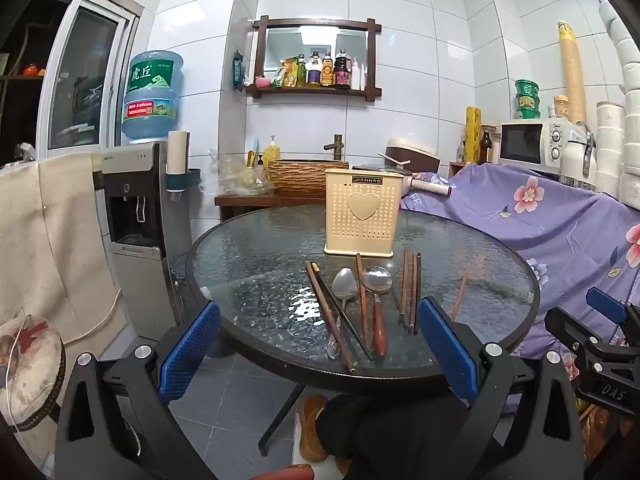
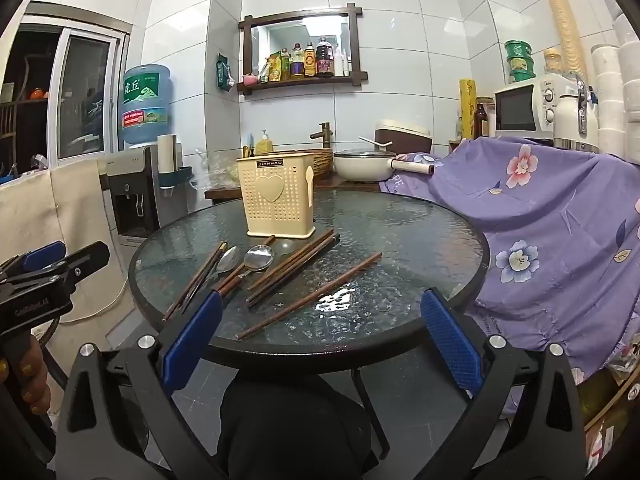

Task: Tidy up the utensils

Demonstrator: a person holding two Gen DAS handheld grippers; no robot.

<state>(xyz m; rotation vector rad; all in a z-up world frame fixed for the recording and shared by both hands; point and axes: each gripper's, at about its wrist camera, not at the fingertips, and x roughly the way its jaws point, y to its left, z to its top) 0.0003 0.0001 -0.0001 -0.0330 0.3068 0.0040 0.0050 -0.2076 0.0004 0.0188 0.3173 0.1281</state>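
Each claw (image 1: 318,354) (image 2: 320,342) has black triangular arms, silver screws, and blue textured pads (image 1: 188,354); fingernails are yellow-painted.

White tiled walls (image 1: 420,40); grey tile floor (image 1: 224,412). Sliding window (image 1: 80,80) left, wooden wall shelf (image 1: 316,90) centre, microwave (image 1: 528,142) right, water dispenser (image 1: 136,208) below window.

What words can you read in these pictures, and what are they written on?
"JIANHAO": black label at the top of the cream utensil holder on the glass table.
"虎丘": big white characters on the green label of the blue water jug.
"DAS": part of a word on the black body of the right gripper; the rest is cut off.
Too small or blurred: the bottles on the wall shelf, the jug's red strip, the microwave, the left gripper's lettering.
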